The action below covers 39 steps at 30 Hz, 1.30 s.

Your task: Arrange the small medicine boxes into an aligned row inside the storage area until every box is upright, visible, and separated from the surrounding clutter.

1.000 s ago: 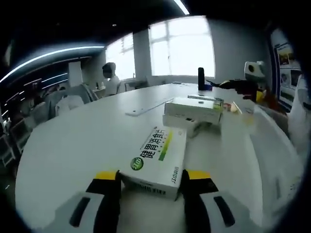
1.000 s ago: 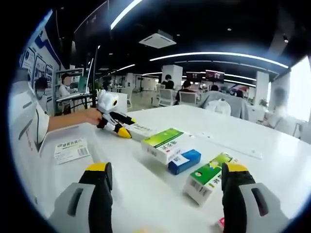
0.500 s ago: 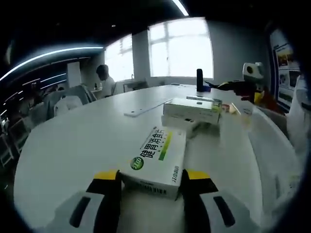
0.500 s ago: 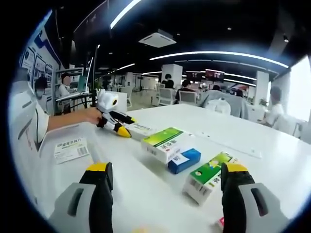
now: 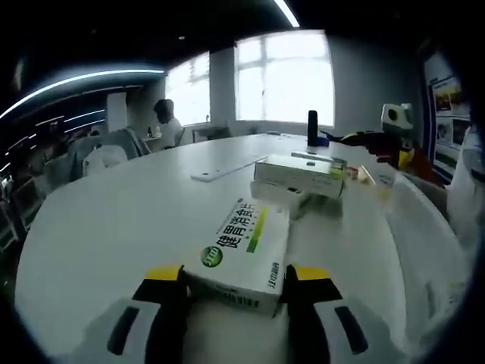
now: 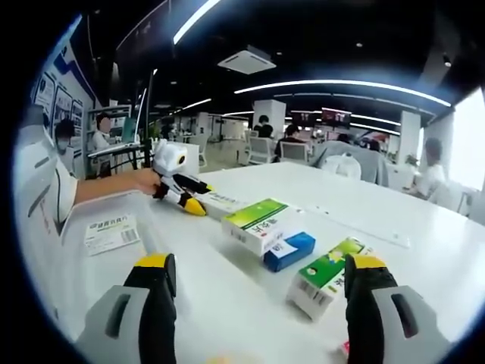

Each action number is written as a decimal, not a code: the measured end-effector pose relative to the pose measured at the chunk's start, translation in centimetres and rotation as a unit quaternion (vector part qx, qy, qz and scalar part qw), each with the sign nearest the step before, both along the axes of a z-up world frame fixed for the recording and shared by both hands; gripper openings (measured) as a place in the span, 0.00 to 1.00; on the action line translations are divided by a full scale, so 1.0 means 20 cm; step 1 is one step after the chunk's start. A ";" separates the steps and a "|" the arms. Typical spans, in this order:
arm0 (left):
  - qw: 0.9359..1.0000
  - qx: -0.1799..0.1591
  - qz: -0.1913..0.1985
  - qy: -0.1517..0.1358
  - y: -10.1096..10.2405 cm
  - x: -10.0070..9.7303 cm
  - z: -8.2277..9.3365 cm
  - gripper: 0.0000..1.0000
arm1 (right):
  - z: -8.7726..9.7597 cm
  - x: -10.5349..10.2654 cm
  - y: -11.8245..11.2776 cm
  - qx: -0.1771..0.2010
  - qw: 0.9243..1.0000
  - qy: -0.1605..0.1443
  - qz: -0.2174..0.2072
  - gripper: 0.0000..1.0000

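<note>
Nothing on the table [image 5: 114, 220] has shifted over the last second; the left gripper view has only drifted a little, and the green-and-white box is in the same spot between the jaws as before.

That white table carries everything. Toward its far edge in the left gripper view, a green-topped box [image 5: 299, 173] lies flat on a smaller box [image 5: 280, 196]; the right gripper view shows the same pair as a green-topped box [image 6: 255, 224] resting on a blue box [image 6: 289, 251]. Nearer, the green-and-white box [image 5: 241, 254] lies flat with its printed face up, and the left gripper [image 5: 236, 284] has its yellow-tipped jaws against the two sides of the box's near end, apparently clamped on it. The right gripper [image 6: 256, 277] is held with its jaws wide apart and nothing between them; another green box [image 6: 324, 277] lies just inside its right jaw. A flat white packet [image 6: 112, 233] lies near the table's left edge in that view.

No box stands upright yet. The grip takes only the near end of the long box, so lifting or tipping it could let the far end swing or slip. Setting it down close to the stacked pair could knock the top box off.

Whether the jaws truly press the cardboard is hard to judge. A pink object at the lower edge of the right gripper view is cut off. No marked storage area can be made out.
</note>
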State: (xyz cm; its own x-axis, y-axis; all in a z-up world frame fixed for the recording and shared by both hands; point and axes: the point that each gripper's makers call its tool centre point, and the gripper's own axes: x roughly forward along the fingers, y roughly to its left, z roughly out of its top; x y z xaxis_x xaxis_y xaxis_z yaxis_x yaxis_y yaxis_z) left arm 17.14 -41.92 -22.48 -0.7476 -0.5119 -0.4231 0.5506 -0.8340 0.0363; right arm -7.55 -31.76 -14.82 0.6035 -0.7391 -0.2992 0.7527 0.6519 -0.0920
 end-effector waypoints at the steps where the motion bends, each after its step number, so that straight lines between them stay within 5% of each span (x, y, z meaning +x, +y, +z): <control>1: 1.000 0.002 -0.002 0.003 0.00 -0.01 0.00 0.49 | 0.00 0.00 0.00 0.000 1.000 0.000 0.000 0.90; 12: 1.000 -0.005 0.019 0.003 -0.01 -0.02 0.05 0.47 | 0.00 0.00 0.00 -0.002 1.000 0.000 0.000 0.90; 21: 0.998 -0.007 0.045 0.052 0.00 -0.02 0.23 0.46 | 0.03 0.06 0.01 -0.003 1.000 -0.023 0.016 0.90; 30: 0.996 -0.017 0.031 0.087 0.08 -0.09 0.43 0.46 | 0.10 0.17 0.04 -0.004 0.994 -0.096 0.050 0.89; 34: 0.990 0.002 0.019 0.137 0.13 -0.14 0.53 0.46 | 0.14 0.19 0.04 -0.004 0.990 -0.130 0.049 0.90; 39: 0.990 -0.006 0.004 0.142 0.18 -0.18 0.60 0.46 | 0.20 0.20 0.04 -0.010 0.983 -0.176 0.051 0.91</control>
State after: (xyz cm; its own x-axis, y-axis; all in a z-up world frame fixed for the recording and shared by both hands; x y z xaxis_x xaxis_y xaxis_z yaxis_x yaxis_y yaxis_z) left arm 13.44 -38.24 -10.51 -0.8310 -0.5226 -0.1906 0.5470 -0.8299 -0.1100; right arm -3.48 -30.95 -10.81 0.7389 -0.6722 -0.0454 0.6705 0.7269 0.1486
